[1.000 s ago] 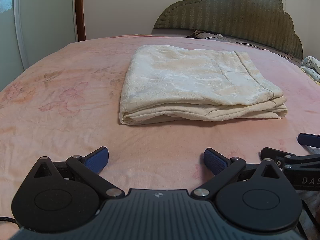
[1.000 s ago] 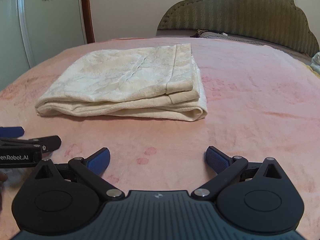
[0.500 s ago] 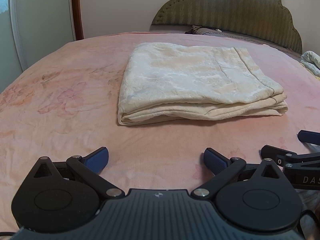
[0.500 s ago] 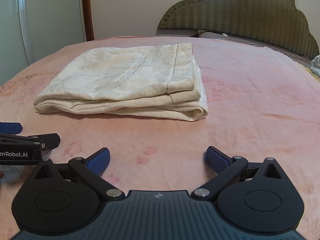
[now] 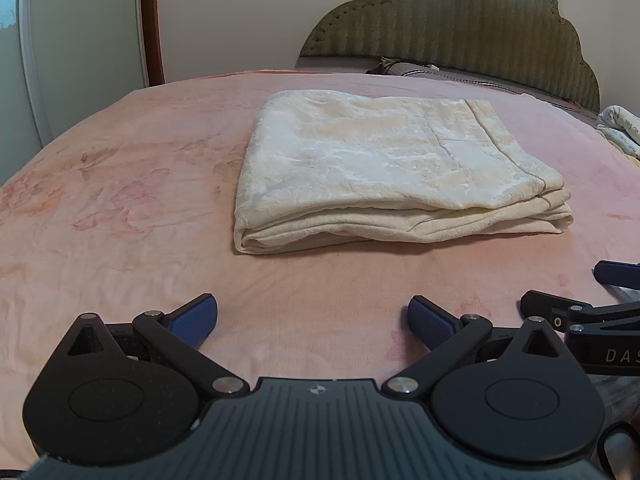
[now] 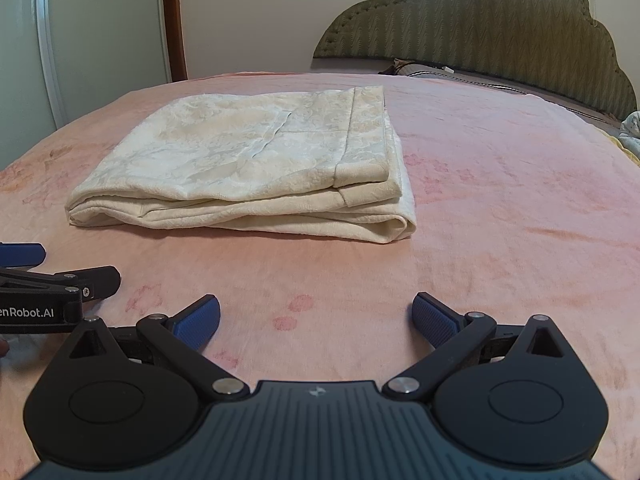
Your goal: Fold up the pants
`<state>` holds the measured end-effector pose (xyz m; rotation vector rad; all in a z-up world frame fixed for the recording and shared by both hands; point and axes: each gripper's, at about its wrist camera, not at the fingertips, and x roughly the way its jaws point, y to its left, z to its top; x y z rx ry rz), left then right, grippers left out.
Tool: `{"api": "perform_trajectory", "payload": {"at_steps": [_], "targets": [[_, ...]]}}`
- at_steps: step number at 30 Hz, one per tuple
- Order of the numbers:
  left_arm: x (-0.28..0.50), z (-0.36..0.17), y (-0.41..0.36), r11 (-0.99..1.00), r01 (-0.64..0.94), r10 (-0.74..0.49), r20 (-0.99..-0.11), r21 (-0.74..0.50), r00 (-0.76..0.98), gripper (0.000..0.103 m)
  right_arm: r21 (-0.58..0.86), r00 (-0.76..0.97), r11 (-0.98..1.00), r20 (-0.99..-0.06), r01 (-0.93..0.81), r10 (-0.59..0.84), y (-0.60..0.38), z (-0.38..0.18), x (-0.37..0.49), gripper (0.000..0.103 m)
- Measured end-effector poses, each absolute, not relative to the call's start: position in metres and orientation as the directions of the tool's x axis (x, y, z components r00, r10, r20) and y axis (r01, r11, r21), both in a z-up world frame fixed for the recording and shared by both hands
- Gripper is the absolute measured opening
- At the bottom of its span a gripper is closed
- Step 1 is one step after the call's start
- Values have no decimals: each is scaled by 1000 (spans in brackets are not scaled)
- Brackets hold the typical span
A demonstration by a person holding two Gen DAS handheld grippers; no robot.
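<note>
Both views slightly lower than before; folded pants (image 5: 396,172) untouched, fingers wide apart, empty; lettering "enRobot.AI", "DAS"

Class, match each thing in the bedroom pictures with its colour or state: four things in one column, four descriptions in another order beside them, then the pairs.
Things:
1. pants
2. blanket
3. headboard
4. left gripper

Descriptions:
A. olive green, scalloped top
B. open, holding nothing
C. cream, folded in layers
D. pink, faint flower print

Pairs: 1-C, 2-D, 3-A, 4-B
</note>
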<state>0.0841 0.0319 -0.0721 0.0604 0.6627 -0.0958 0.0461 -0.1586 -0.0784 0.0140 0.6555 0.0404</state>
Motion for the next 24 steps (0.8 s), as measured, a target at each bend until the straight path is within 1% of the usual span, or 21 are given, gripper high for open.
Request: {"api": "perform_trajectory", "payload": {"at_steps": [12, 19, 24], "targets": [[84, -72, 33, 995, 97, -62, -613, 24, 787, 103, 11, 795, 999, -605, -48, 45, -150, -79, 44, 103], [78, -70, 40, 999, 38, -24, -602, 10, 798, 103, 22, 793, 999, -608, -46, 50, -148, -79, 45, 103], [80, -71, 41, 999, 37, -25, -611, 7, 792, 103, 25, 793, 999, -608, -45, 51, -148, -79, 45, 103]]}}
